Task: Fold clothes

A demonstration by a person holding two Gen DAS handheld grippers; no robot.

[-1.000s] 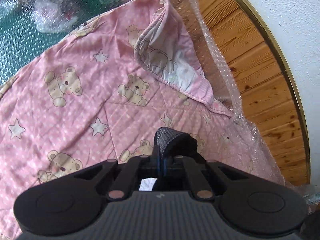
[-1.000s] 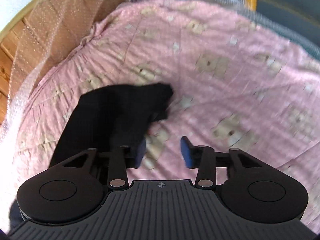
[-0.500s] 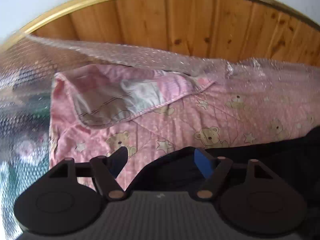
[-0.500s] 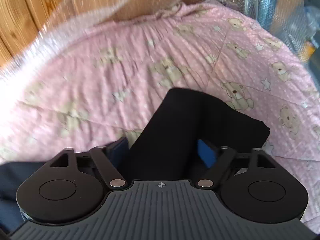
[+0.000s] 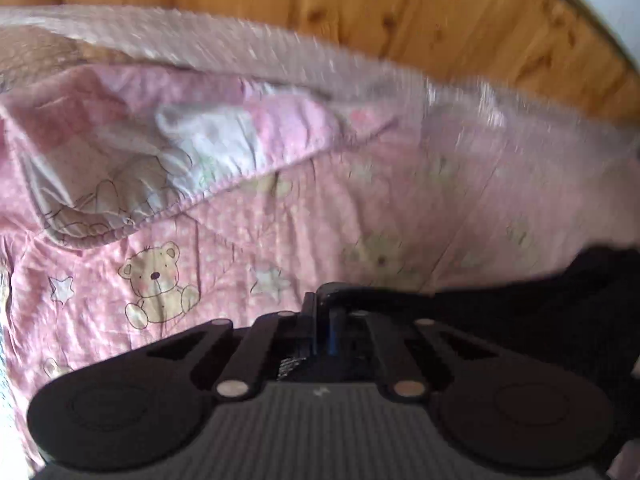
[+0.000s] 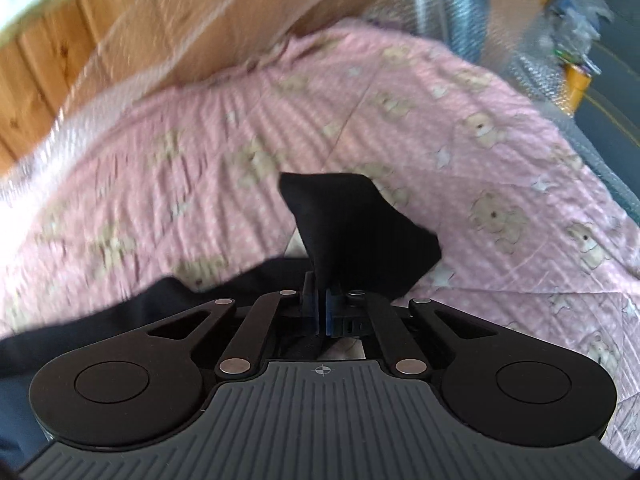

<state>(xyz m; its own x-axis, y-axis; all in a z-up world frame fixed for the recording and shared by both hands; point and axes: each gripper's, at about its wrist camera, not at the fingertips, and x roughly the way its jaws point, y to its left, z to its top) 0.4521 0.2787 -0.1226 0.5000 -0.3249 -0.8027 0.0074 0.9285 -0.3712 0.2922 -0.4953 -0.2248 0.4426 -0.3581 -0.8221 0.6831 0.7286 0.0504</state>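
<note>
A black garment [image 6: 352,224] lies on a pink quilt with teddy bears [image 6: 200,152]. In the right wrist view a pinched flap of it stands up between the fingers, and my right gripper [image 6: 320,304] is shut on it. The rest of the cloth trails off to the lower left [image 6: 100,320]. In the left wrist view my left gripper [image 5: 324,320] is shut on another edge of the black garment [image 5: 560,300], which stretches away to the right. The quilt [image 5: 240,240] fills that view, blurred by motion.
A folded-back corner of the quilt [image 5: 160,152] shows its pale underside at the left. Bubble wrap [image 5: 280,52] lines the far side against a wooden wall [image 5: 400,8]. Cardboard [image 6: 224,28], a grey surface and small clutter [image 6: 576,56] lie beyond the quilt's right end.
Both grippers were open half a second ago and have closed on the black garment. The right one now lifts a flap of it. Both views have shifted and blurred.
</note>
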